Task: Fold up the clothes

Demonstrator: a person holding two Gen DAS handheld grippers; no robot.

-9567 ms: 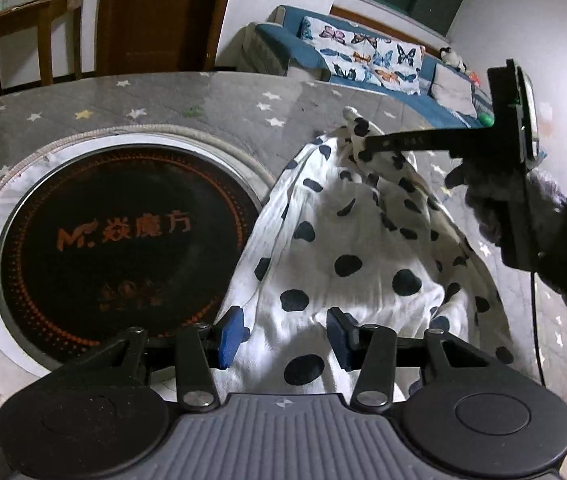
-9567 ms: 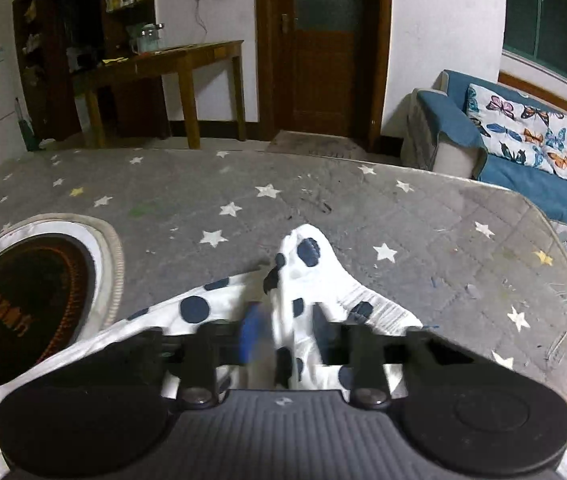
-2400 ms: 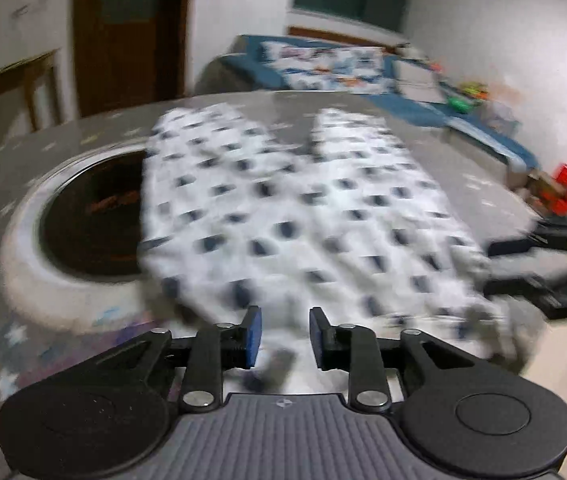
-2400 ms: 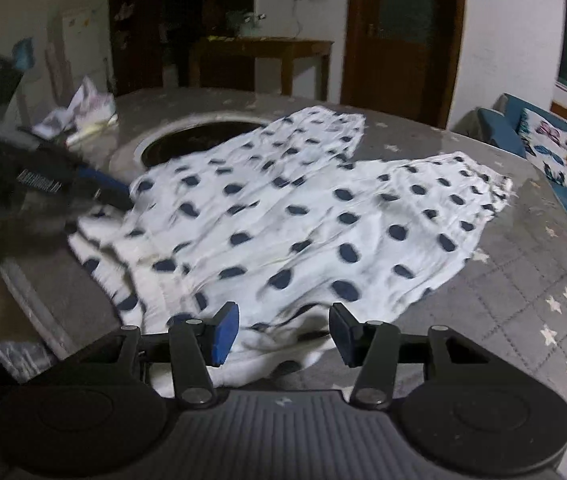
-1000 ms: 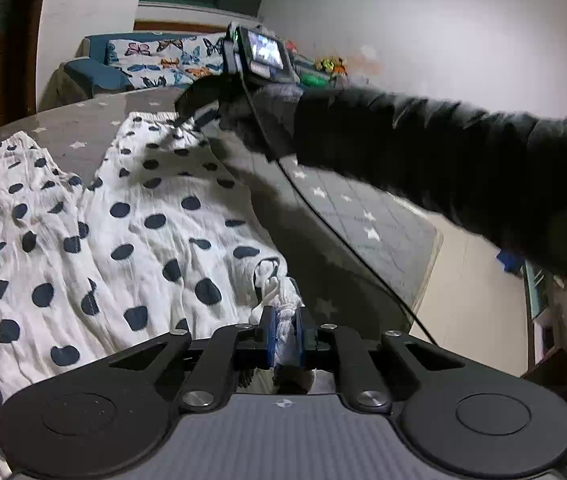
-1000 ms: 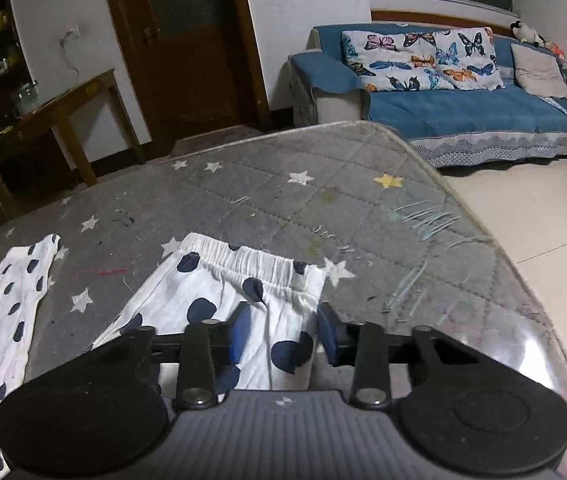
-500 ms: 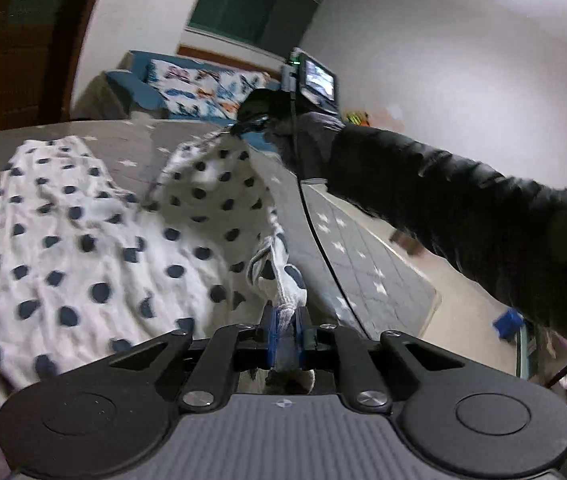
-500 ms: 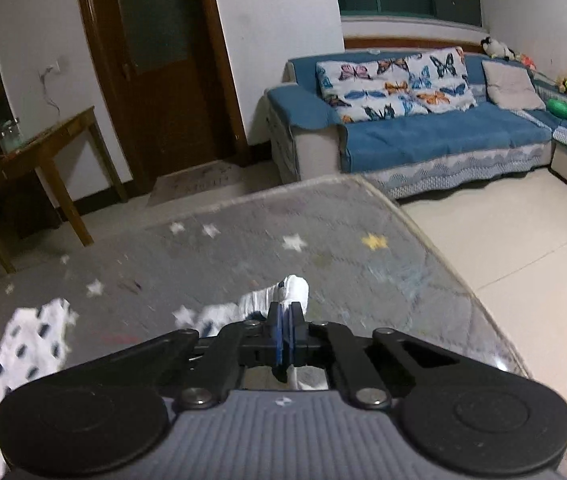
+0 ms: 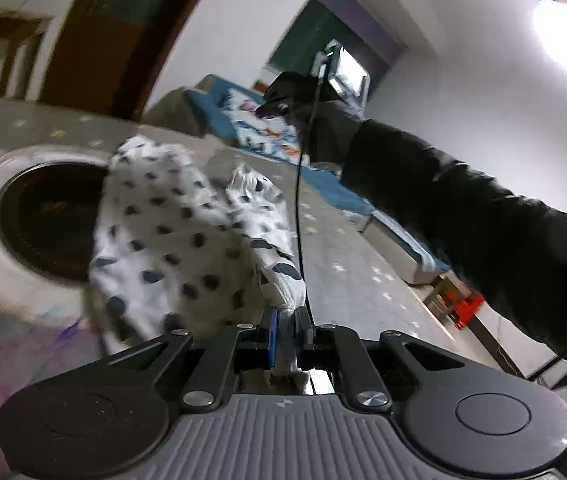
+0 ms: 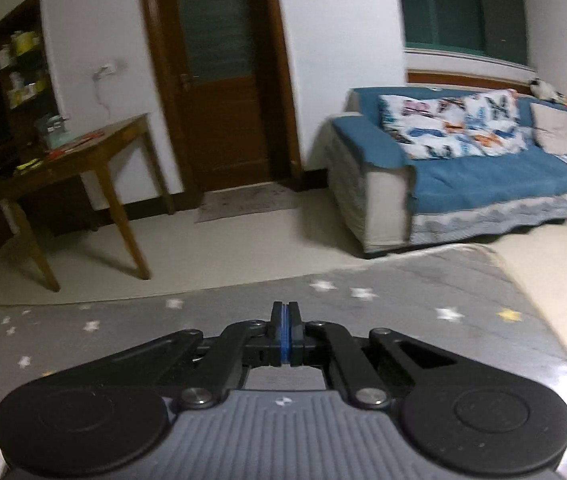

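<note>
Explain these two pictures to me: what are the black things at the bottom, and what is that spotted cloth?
No robot here: a person holds a two-finger clamp in each hand, each carrying a forward-looking camera. One picture comes from the left gripper, shut on a white garment with dark polka dots, lifting it off the grey star-patterned table cover. The person's dark-sleeved right arm reaches across. The other picture comes from the right gripper: its jaws are together, no cloth showing between them. Behind stand a blue sofa and a wooden side table.
</note>
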